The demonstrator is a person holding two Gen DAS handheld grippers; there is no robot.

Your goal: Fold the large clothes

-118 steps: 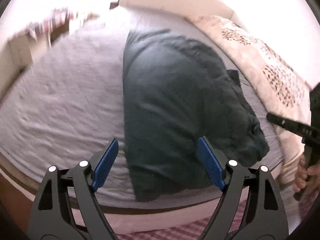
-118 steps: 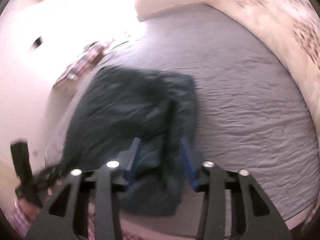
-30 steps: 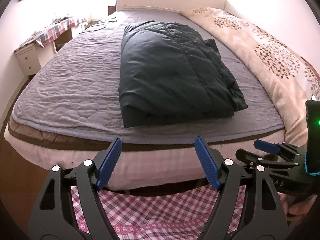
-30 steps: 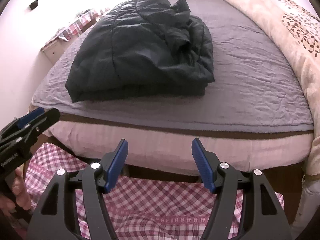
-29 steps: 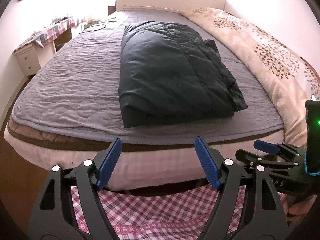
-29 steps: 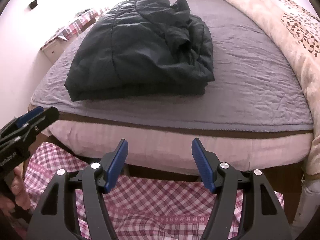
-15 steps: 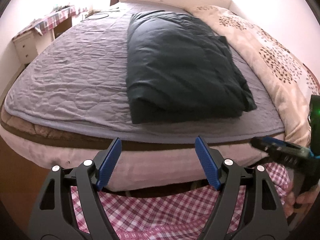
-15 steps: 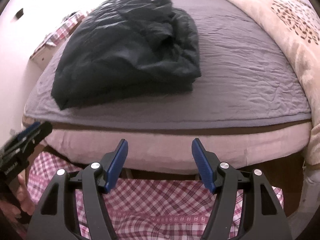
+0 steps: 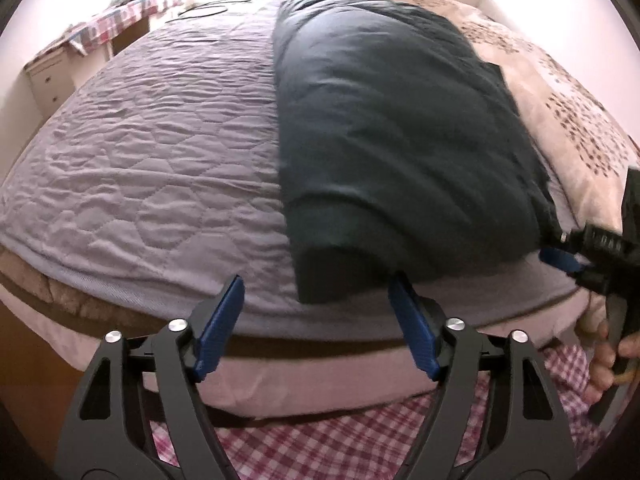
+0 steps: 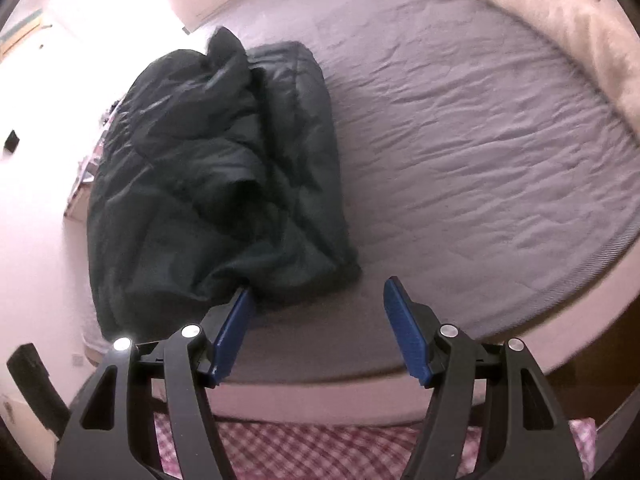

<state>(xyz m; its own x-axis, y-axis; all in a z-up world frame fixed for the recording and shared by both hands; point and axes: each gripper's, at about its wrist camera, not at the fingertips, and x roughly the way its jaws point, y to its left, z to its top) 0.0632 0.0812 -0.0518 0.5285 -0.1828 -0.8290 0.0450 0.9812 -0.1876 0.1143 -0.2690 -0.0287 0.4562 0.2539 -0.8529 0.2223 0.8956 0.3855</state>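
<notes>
Two parted grippers (image 9: 316, 284) (image 10: 320, 292) — folded jacket (image 9: 392, 128)

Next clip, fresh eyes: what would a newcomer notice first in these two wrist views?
The dark green padded jacket, folded into a bulky bundle, lies near the foot edge of the bed on the lilac quilted cover. Both grippers hang open just short of it: the left gripper by its near left corner, the right gripper by its near right corner. A cream leaf-patterned blanket lines the bed's far side.

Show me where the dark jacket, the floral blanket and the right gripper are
dark jacket (image 9: 392, 128), left wrist view, middle of its folded top.
floral blanket (image 9: 576, 120), left wrist view, patterned upper surface.
right gripper (image 10: 316, 324), right wrist view, gap between its fingertips.
</notes>
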